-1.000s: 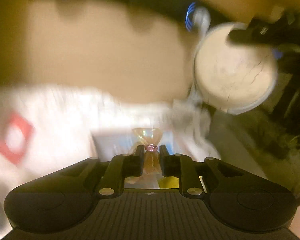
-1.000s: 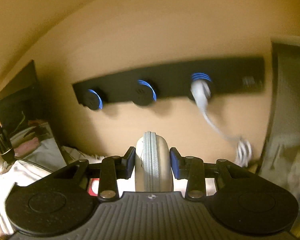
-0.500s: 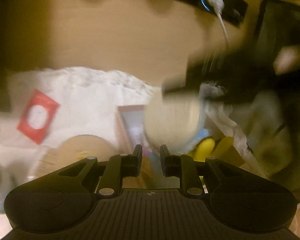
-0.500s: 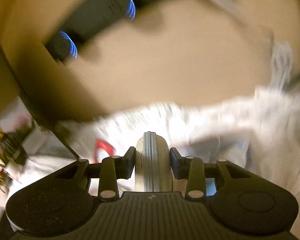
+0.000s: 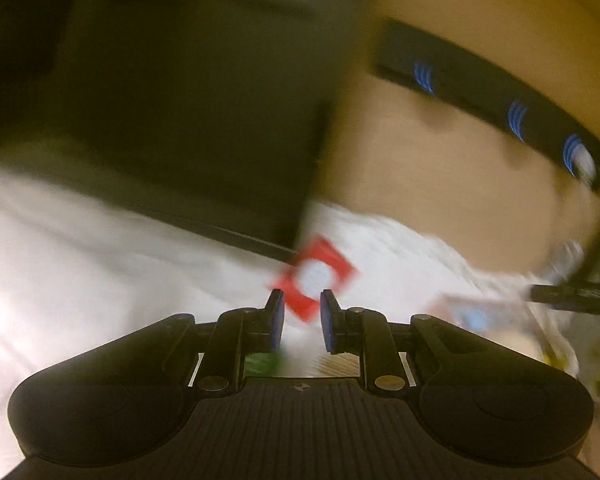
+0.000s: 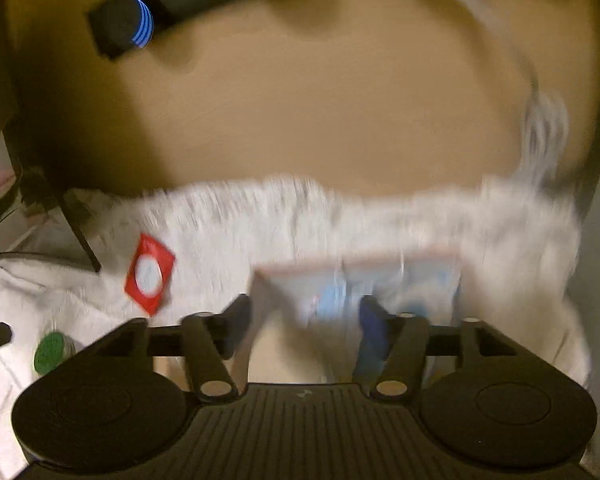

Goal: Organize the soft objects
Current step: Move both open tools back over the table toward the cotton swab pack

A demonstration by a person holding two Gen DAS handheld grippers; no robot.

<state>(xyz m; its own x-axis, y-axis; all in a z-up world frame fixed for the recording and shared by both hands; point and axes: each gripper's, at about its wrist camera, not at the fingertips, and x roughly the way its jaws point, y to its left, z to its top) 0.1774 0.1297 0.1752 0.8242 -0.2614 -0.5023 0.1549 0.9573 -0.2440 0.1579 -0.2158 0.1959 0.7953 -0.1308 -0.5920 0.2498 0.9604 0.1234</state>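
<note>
Right wrist view: right gripper (image 6: 304,316) jaws just opening, standing released; cream round pouch (image 6: 288,356) lying between them, untouched, on white cloth (image 6: 228,220). Left gripper (image 5: 300,312) jaws narrow, gripping nothing, pointing at red packet (image 5: 314,278).

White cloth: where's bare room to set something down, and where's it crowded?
Freest: the wide bare stretch of white cloth, left of the red square packet and below the dark panel. Also the strip between packet and pink-edged flat pack. Crowded: around that pack under the right gripper, and by the green-capped item.
</note>
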